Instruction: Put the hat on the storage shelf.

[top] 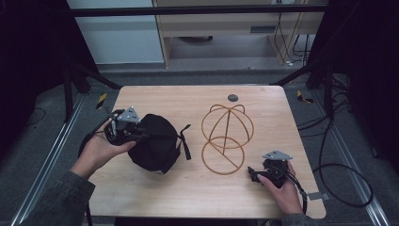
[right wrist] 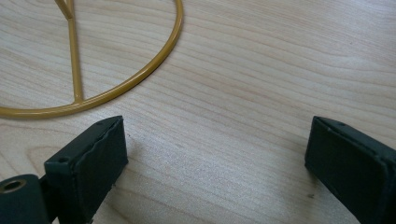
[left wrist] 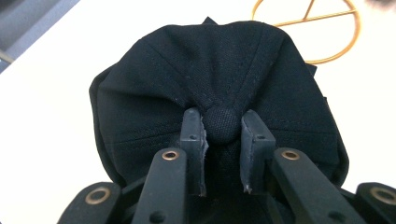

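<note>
Pinching the round top button [left wrist: 222, 124] of a black cap [top: 155, 141], the left tool [top: 136, 134] is seen at the cap's left side in the high view, carried in the person's left hand [top: 96, 153]. In the left gripper view the two black jaws are pressed against either side of the button, and the cap's crown fabric is gathered into folds that fan out from it. The cap is found on the left half of the wooden table [top: 197, 188], just left of the gold wire stand [top: 227, 136]; whether its underside rests on the table or is lifted clear cannot be told. A black strap [top: 184, 141] hangs from the cap's right side, toward the wire stand, without touching it as far as can be seen.

The wire stand, made of a flat ring with a domed cage of hoops above it, is placed near the middle of the table. A small dark round disc [top: 233, 98] is set into the table just beyond the stand, near the far edge.

The right tool [top: 254, 175] is held in the right hand [top: 282, 188], right of the stand's ring and near it. In the right gripper view its jaws are spread wide, with bare wood between them, and the ring's curved edge [right wrist: 140, 77] lies just beyond the left jaw, apart from it.
</note>
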Motion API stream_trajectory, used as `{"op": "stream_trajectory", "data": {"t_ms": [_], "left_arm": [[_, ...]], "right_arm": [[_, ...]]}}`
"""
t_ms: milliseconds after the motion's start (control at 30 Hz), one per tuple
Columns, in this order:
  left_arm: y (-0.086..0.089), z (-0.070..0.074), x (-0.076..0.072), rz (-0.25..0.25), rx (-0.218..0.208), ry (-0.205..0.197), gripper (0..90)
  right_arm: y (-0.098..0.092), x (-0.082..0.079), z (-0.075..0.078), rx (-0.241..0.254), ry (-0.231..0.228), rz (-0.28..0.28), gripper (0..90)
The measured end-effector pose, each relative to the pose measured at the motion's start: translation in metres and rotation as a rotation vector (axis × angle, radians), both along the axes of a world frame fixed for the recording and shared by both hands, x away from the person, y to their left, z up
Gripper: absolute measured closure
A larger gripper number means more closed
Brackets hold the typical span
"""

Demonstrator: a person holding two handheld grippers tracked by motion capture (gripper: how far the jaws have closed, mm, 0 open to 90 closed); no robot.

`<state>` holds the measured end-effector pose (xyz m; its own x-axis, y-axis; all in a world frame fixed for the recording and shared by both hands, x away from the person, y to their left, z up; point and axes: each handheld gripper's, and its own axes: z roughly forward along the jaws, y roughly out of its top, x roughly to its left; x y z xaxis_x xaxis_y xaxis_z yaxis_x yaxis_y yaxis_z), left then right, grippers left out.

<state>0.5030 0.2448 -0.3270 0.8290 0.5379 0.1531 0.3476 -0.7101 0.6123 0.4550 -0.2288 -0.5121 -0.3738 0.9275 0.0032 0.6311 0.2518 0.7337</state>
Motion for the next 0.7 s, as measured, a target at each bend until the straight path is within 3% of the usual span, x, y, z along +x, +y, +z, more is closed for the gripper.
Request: {"op": "stream_trajectory", "data": {"t_ms": [233,533,700], "left_arm": [[0.000,0.012,-0.016,-0.051,-0.003,-0.023,74.0],[0.008,0.027,-0.031,-0.060,-0.021,-0.055,74.1],[0.012,0.041,-0.042,-0.064,-0.030,-0.085,74.1]], "right_arm": [[0.000,0.000,0.000,-0.001,0.000,0.000,5.8],[0.000,0.000,0.000,-0.006,-0.003,-0.003,5.7],[0.001,0.000,0.000,0.001,0.001,-0.004,5.6]]}}
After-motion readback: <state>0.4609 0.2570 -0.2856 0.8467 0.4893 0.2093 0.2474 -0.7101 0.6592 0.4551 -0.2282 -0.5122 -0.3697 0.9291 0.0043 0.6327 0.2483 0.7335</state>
